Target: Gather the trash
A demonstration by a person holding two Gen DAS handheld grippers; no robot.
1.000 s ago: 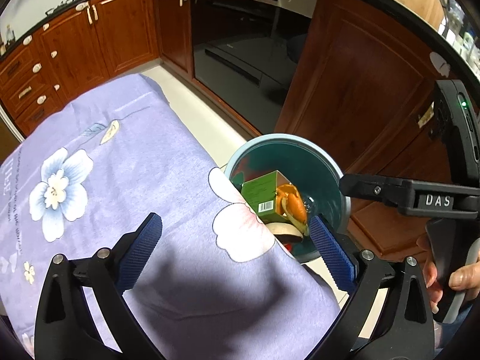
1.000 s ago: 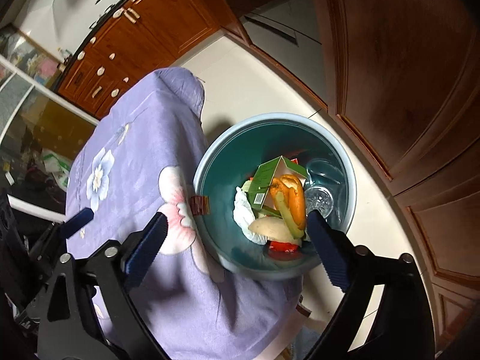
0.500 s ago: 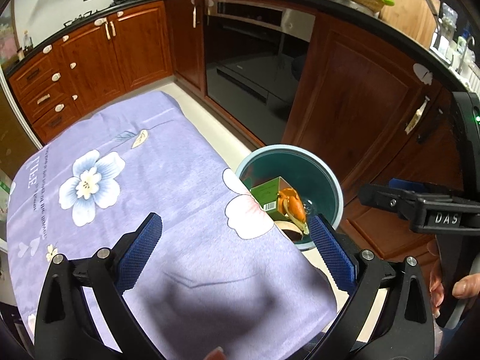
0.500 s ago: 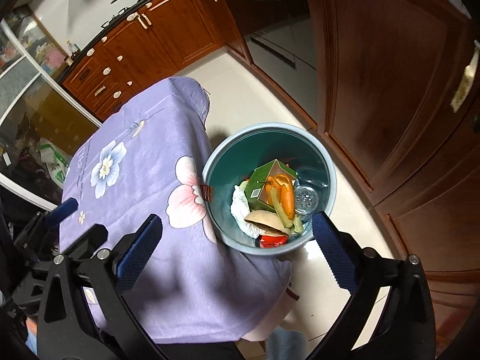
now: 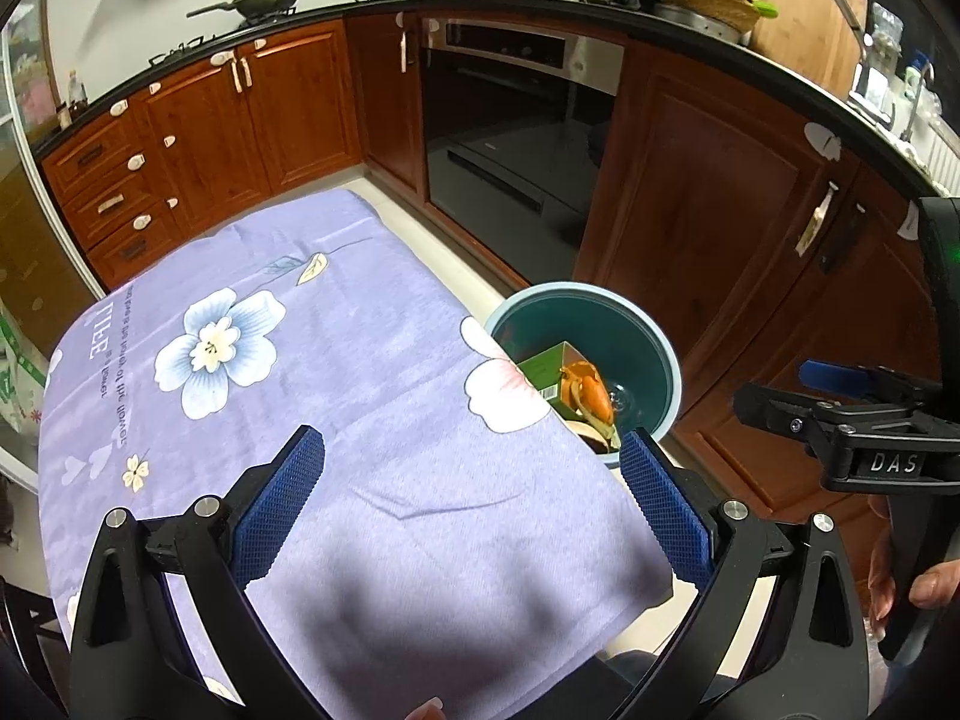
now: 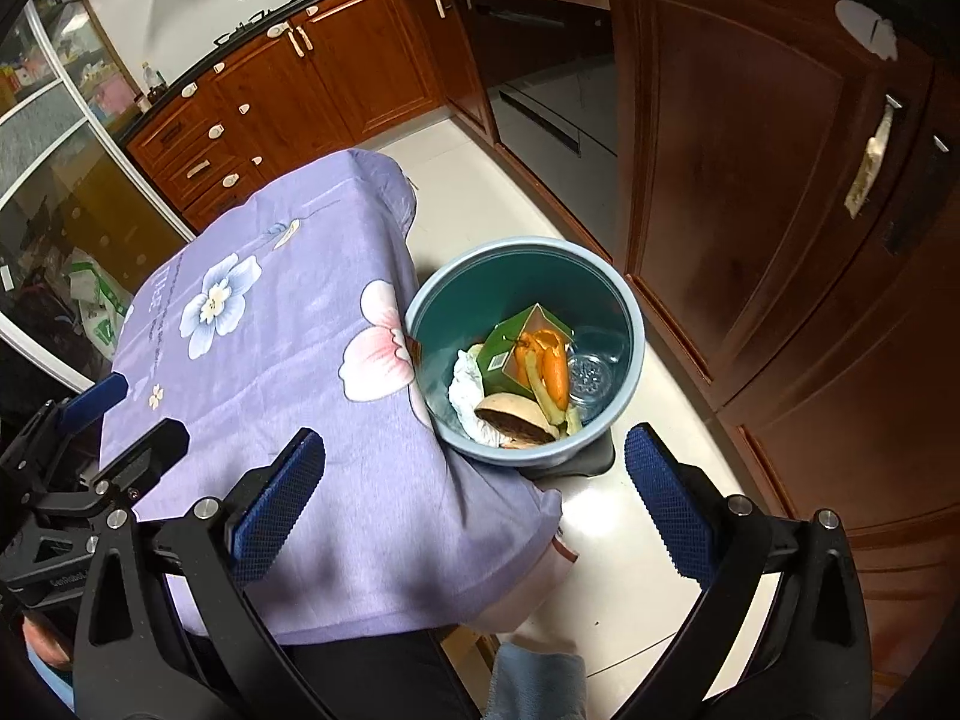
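A blue-rimmed trash bin [image 6: 630,324] stands on the floor at the table's right edge; it also shows in the left wrist view [image 5: 666,360]. It holds a green carton [image 6: 504,354], orange peel [image 6: 555,366], white crumpled paper [image 6: 465,390], a clear plastic lid [image 6: 591,375] and a bun-like piece [image 6: 516,420]. My left gripper [image 5: 471,498] is open and empty above the purple flowered tablecloth [image 5: 336,420]. My right gripper [image 6: 474,498] is open and empty, high above the table's corner and the bin.
Brown kitchen cabinets [image 5: 252,114] and a built-in oven [image 5: 516,126] line the far side. Pale floor [image 6: 630,540] lies around the bin. The right gripper's body [image 5: 870,450] is at the right of the left wrist view.
Both grippers have risen and pulled back from the bin, so more of the table and kitchen shows. Both stay open and empty.
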